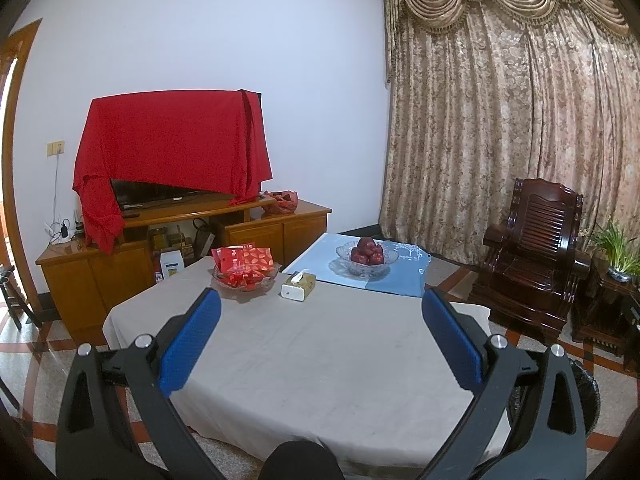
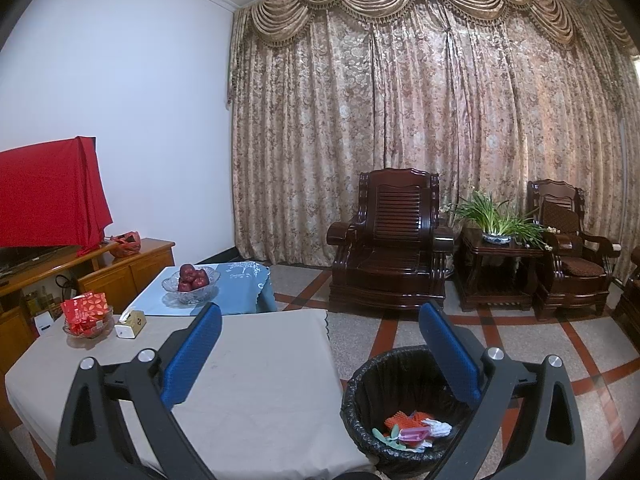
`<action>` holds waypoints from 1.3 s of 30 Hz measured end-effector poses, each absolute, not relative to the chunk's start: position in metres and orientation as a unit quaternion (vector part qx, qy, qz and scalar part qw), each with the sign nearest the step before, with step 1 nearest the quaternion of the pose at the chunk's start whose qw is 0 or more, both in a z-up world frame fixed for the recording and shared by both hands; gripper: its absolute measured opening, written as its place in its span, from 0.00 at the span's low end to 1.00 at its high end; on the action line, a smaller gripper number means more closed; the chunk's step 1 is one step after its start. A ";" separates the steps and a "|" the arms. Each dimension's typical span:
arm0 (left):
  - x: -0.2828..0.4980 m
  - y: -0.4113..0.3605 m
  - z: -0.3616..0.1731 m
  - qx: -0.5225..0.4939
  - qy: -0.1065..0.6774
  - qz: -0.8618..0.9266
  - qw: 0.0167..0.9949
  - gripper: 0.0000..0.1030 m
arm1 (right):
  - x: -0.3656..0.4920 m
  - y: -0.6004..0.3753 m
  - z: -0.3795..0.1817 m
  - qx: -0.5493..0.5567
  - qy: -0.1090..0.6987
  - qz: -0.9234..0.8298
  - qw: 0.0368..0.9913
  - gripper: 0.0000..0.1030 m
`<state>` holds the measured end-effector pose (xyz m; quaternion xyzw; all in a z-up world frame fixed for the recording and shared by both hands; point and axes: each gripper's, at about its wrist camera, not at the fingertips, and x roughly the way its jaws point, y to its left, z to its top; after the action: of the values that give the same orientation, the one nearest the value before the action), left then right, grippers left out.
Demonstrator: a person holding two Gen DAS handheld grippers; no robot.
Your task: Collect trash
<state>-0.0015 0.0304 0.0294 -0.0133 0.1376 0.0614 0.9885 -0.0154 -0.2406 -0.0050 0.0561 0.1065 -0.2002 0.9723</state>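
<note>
Both claws are spread wide and hold nothing: the left claw [image 1: 320, 332] hangs over a bare stretch of the beige-covered tabletop [image 1: 320, 380]. The right claw [image 2: 320, 344] hangs above the tabletop's corner, and just below its right finger a black-lined bin [image 2: 376, 392] on the floor holds colourful trash [image 2: 412, 432].

A round bin [image 2: 404, 412] lined with a black bag is standing upright on the floor just beside the desk [image 2: 256, 380]. Trash [image 2: 412, 432] is lying at its bottom: orange, white, pink and green scraps, bunched together.
</note>
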 end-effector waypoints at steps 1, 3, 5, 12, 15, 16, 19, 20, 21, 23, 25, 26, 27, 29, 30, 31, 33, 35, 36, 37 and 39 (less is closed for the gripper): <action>-0.002 0.030 0.029 -0.014 0.138 0.061 0.988 0.95 | -0.016 -0.241 -0.005 0.056 0.107 -0.200 0.972 0.94; -0.002 0.030 0.029 -0.014 0.138 0.061 0.988 0.95 | -0.015 -0.241 -0.005 0.056 0.107 -0.200 0.972 0.94; -0.002 0.030 0.029 -0.014 0.137 0.061 0.989 0.95 | -0.015 -0.240 -0.005 0.056 0.107 -0.200 0.972 0.94; -0.003 0.025 0.029 -0.015 0.137 0.060 0.989 0.95 | -0.017 -0.240 -0.006 0.057 0.108 -0.200 0.972 0.94; -0.004 0.021 0.027 -0.014 0.137 0.059 0.989 0.95 | -0.017 -0.240 -0.006 0.056 0.107 -0.200 0.972 0.94; -0.004 0.021 0.027 -0.014 0.137 0.059 0.989 0.95 | -0.017 -0.240 -0.006 0.056 0.107 -0.200 0.972 0.94; -0.005 0.019 0.028 -0.015 0.137 0.059 0.989 0.95 | -0.017 -0.241 -0.006 0.056 0.107 -0.200 0.972 0.94; -0.005 0.018 0.028 -0.015 0.137 0.059 0.989 0.95 | -0.017 -0.241 -0.006 0.056 0.107 -0.200 0.972 0.94; -0.005 0.020 0.028 -0.015 0.137 0.059 0.989 0.95 | -0.017 -0.241 -0.006 0.056 0.108 -0.200 0.972 0.94; -0.005 0.018 0.028 -0.015 0.137 0.059 0.989 0.95 | -0.018 -0.241 -0.006 0.056 0.107 -0.200 0.972 0.94; -0.005 0.018 0.028 -0.015 0.138 0.059 0.989 0.95 | -0.018 -0.241 -0.006 0.056 0.107 -0.200 0.972 0.94; -0.005 0.018 0.028 -0.015 0.137 0.059 0.989 0.95 | -0.018 -0.241 -0.006 0.056 0.107 -0.201 0.972 0.94; -0.006 0.017 0.028 -0.015 0.137 0.059 0.989 0.95 | -0.018 -0.241 -0.006 0.056 0.107 -0.200 0.972 0.94; -0.005 0.019 0.028 -0.015 0.137 0.059 0.989 0.95 | -0.018 -0.242 -0.006 0.056 0.107 -0.200 0.972 0.94; -0.005 0.019 0.028 -0.015 0.137 0.060 0.989 0.95 | -0.018 -0.241 -0.006 0.056 0.107 -0.200 0.972 0.94; -0.005 0.018 0.028 -0.016 0.138 0.059 0.989 0.95 | -0.018 -0.241 -0.006 0.056 0.107 -0.200 0.972 0.94; -0.005 0.019 0.028 -0.015 0.138 0.060 0.989 0.95 | -0.018 -0.241 -0.006 0.056 0.107 -0.200 0.972 0.94; -0.005 0.018 0.028 -0.015 0.138 0.059 0.989 0.95 | -0.018 -0.241 -0.006 0.056 0.107 -0.201 0.972 0.94; -0.006 0.015 0.029 -0.016 0.138 0.059 0.989 0.95 | -0.018 -0.241 -0.006 0.056 0.107 -0.201 0.972 0.94; -0.007 0.013 0.028 -0.016 0.138 0.059 0.989 0.95 | -0.018 -0.241 -0.006 0.056 0.108 -0.201 0.972 0.94; -0.006 0.015 0.029 -0.016 0.137 0.060 0.989 0.95 | -0.019 -0.241 -0.006 0.057 0.108 -0.201 0.972 0.94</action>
<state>-0.0064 0.0150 0.0288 -0.0157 0.1372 0.0595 0.9886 -0.0188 -0.2412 -0.0061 0.0567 0.1080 -0.2009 0.9720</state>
